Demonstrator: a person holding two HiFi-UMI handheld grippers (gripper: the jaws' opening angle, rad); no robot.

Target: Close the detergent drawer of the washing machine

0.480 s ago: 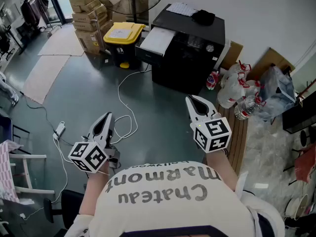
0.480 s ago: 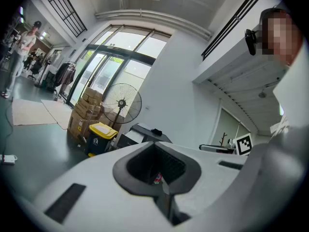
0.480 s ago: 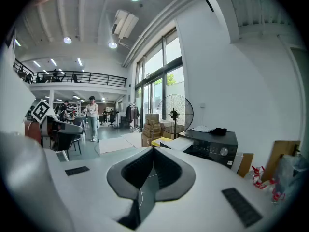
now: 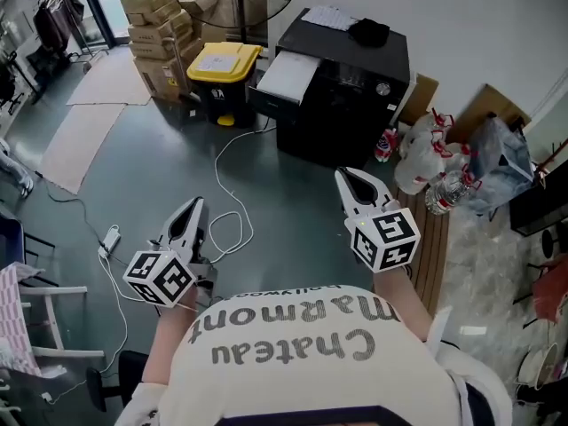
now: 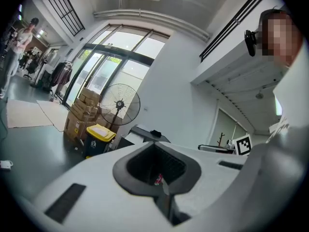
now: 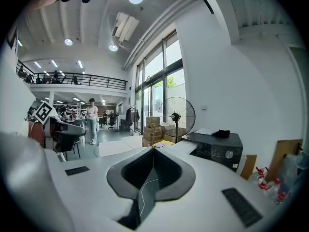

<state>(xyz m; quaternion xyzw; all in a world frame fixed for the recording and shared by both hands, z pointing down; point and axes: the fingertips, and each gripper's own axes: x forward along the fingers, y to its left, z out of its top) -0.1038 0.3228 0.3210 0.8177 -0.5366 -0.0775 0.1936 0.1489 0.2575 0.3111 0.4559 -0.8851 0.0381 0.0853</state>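
Glossy grey-green floor (image 4: 142, 149) lies between the person and the boxy black washing machine (image 4: 346, 96), whose flat white detergent drawer (image 4: 288, 74) juts out, awaiting a push. The 2 smooth white tongs, left gripper (image 4: 191, 209) and right gripper (image 4: 351, 183), are pinched closed and empty, held well short of it, likely ready for the approach.

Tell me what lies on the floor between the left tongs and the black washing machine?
A white cable snakes across the floor between the left tongs and the washing machine. The head view shows it.
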